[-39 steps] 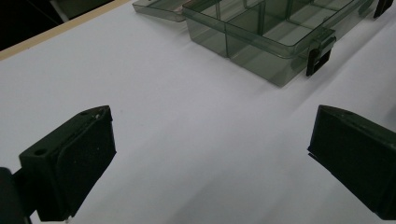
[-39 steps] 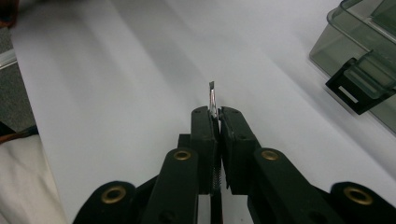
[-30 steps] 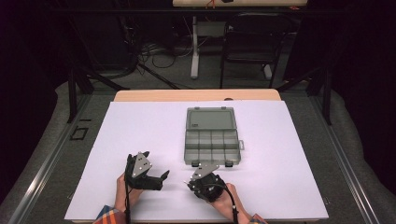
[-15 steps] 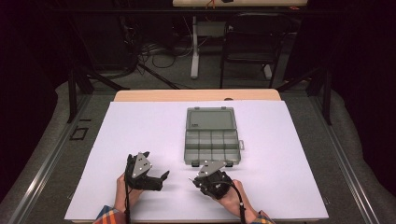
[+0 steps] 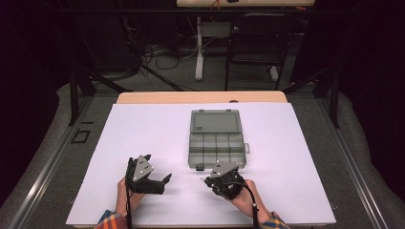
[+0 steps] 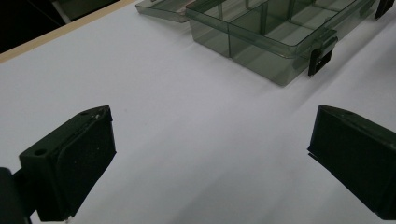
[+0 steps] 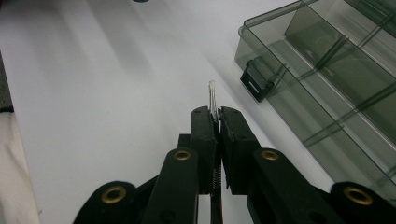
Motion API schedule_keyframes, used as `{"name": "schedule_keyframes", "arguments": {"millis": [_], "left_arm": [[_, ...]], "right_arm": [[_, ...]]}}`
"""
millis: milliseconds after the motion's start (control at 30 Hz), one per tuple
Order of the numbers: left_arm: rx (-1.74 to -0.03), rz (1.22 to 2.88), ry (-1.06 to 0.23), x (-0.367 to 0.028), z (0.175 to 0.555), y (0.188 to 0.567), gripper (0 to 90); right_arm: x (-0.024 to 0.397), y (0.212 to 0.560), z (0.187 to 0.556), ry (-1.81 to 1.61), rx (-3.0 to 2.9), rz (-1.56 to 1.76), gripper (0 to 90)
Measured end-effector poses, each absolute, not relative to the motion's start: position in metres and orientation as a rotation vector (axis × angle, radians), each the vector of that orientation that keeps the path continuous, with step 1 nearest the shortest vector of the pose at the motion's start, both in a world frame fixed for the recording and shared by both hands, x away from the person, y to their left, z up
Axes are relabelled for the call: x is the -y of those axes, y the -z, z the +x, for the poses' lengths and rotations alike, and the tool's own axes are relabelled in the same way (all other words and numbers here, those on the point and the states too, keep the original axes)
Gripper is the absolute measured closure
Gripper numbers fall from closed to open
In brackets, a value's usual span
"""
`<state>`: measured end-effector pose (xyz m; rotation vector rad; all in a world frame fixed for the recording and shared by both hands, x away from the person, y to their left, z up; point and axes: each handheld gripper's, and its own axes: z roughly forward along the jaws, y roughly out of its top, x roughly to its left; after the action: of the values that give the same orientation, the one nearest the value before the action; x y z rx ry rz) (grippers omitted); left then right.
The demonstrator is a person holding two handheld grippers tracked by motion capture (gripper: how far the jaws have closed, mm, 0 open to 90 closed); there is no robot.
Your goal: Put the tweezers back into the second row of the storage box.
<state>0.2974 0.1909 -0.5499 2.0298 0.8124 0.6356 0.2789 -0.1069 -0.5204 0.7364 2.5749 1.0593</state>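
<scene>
Clear plastic divider [image 7: 212,97] is what your right gripper [image 7: 215,113] has pinched, its jaws together on the lower edge so that a thin, see-through strip stands up past the tips. It sits just short of the open compartment box [image 5: 217,145], near the front latch [image 7: 255,79]. Judge it as nearly weightless, stiff but brittle, and slick between flat pads; a hard squeeze could crack it and a loose one could let it swivel. Hold it low and square, leaving the free edge to slide down into a slot. Your left gripper [image 6: 210,154] rests over the white table [image 5: 143,124] with its jaws wide apart and nothing between them.
</scene>
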Motion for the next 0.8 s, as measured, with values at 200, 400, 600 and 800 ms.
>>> {"name": "schedule_keyframes", "arguments": {"millis": [200,400,600,800], "left_arm": [[-0.806,2.038,-0.630,-0.190,0.298,0.551,0.1],[-0.811,2.039,-0.627,-0.190,0.298,0.551,0.1],[-0.807,2.041,-0.626,-0.189,0.298,0.551,0.1],[-0.805,2.044,-0.625,-0.189,0.298,0.551,0.1]], "right_arm": [[0.114,0.518,0.280,-1.045,-2.569,0.723,84.5],[0.119,0.516,0.282,-1.032,-2.558,0.704,84.5],[0.125,0.513,0.285,-1.012,-2.558,0.694,84.5],[0.128,0.512,0.286,-1.010,-2.564,0.681,84.5]]}}
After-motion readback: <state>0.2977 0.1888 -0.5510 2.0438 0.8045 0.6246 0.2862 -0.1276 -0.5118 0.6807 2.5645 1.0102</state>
